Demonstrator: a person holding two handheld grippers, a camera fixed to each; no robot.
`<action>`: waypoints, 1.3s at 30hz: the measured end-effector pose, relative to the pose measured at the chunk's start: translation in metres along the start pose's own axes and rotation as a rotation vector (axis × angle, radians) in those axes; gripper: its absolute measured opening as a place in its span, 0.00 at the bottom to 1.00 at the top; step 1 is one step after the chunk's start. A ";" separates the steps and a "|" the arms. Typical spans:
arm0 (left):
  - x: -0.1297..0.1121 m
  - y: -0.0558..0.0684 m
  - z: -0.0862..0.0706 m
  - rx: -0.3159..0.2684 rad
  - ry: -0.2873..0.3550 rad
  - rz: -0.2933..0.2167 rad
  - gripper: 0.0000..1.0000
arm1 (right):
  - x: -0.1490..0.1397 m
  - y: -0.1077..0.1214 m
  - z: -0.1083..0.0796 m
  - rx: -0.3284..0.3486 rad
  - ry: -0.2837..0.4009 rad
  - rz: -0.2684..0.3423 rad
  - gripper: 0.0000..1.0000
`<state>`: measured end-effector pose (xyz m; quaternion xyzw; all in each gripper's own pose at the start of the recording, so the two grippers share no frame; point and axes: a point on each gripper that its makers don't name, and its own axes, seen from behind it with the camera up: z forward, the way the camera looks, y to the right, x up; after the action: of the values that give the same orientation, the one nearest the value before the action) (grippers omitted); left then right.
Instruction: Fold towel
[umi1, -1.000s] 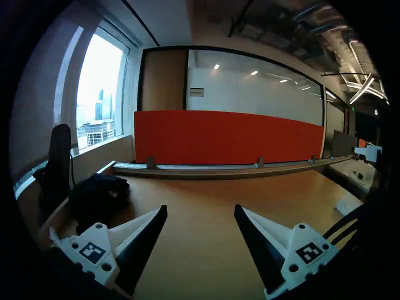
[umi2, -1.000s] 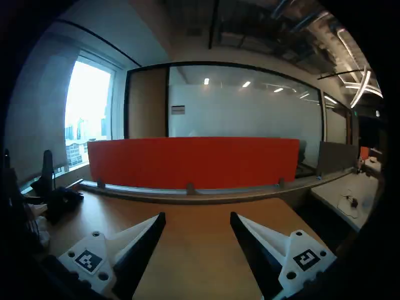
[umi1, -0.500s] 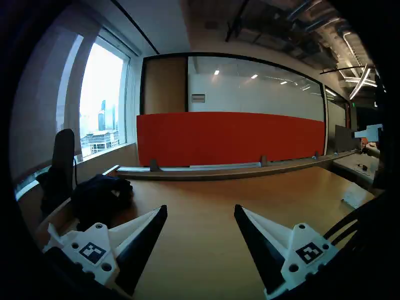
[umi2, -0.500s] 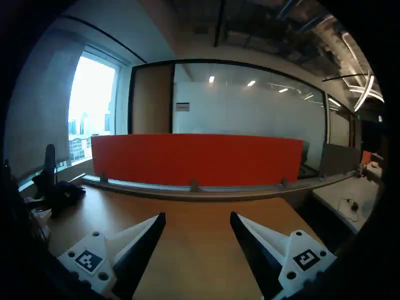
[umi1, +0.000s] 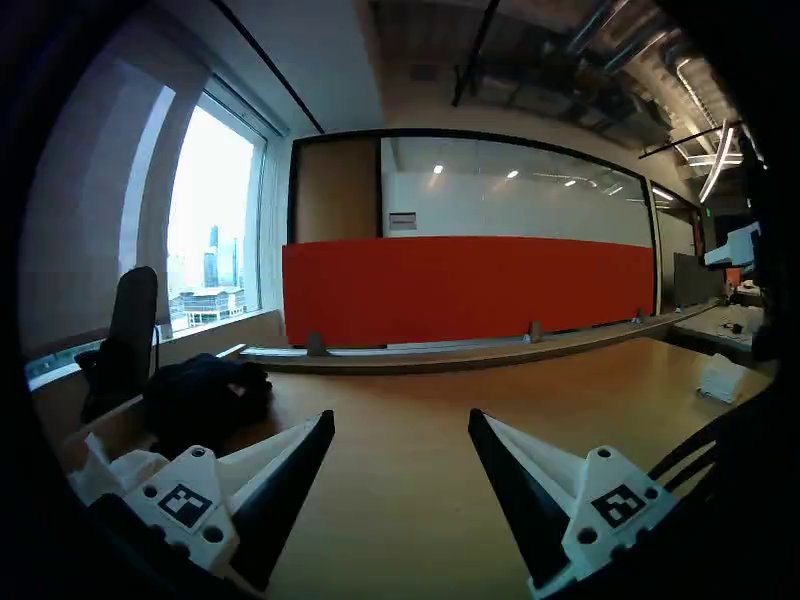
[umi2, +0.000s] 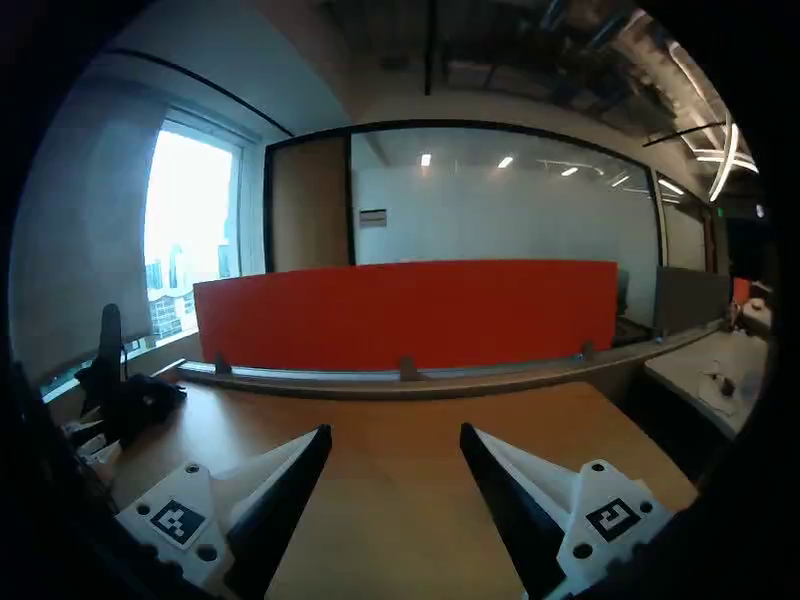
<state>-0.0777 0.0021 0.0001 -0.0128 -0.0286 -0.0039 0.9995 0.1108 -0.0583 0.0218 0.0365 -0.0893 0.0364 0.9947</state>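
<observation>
— What is the biggest thing we have in front of us?

— The long light-brown wooden desk (umi1: 400, 520). We see its bare top under both grippers, in the right gripper view (umi2: 395, 520) too. Behind its far edge runs a wide frosted glass wall (umi1: 510, 205), and along that far edge stands a low red partition panel (umi1: 465, 290), which we also see from the right gripper (umi2: 410, 312).

— And on our left?

— A tall bright window (umi1: 215, 240) beyond the desk's left edge. In front of it stands a black high-backed chair (umi1: 130, 330), also seen in the right gripper view (umi2: 108, 345).

— What lies on the desk itself?

— A dark heaped bundle of fabric (umi1: 205, 395) near the left edge, just beside the chair; the right gripper view shows it farther off (umi2: 150, 395). Nearer to us, at the desk's near left corner, lies a crumpled white cloth (umi1: 105, 470), partly hidden behind the left gripper's finger. We take it for the towel, though we cannot tell for sure. No finger touches it.

— How do our grippers stand?

— The left gripper (umi1: 400, 415) hangs above the desk's middle with its fingers spread wide and nothing between them. The right gripper (umi2: 395, 430) is the same: fingers apart over bare wood, pinching nothing.

— Anything smaller?

— A small white folded item (umi1: 722, 378) at the desk's right edge, well apart from the cloth. We cannot tell what it is.
</observation>
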 end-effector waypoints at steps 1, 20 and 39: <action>-0.002 -0.001 0.000 0.003 0.004 -0.002 1.00 | -0.002 -0.001 0.001 0.001 0.002 -0.002 1.00; -0.037 -0.009 0.003 0.025 0.077 -0.031 1.00 | -0.021 -0.007 0.007 0.022 0.034 -0.015 1.00; -0.046 -0.013 0.007 0.044 0.053 -0.028 1.00 | -0.023 -0.009 0.013 0.031 0.032 -0.017 1.00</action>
<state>-0.1246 -0.0105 0.0049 0.0097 -0.0026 -0.0176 0.9998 0.0868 -0.0700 0.0296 0.0523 -0.0724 0.0297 0.9956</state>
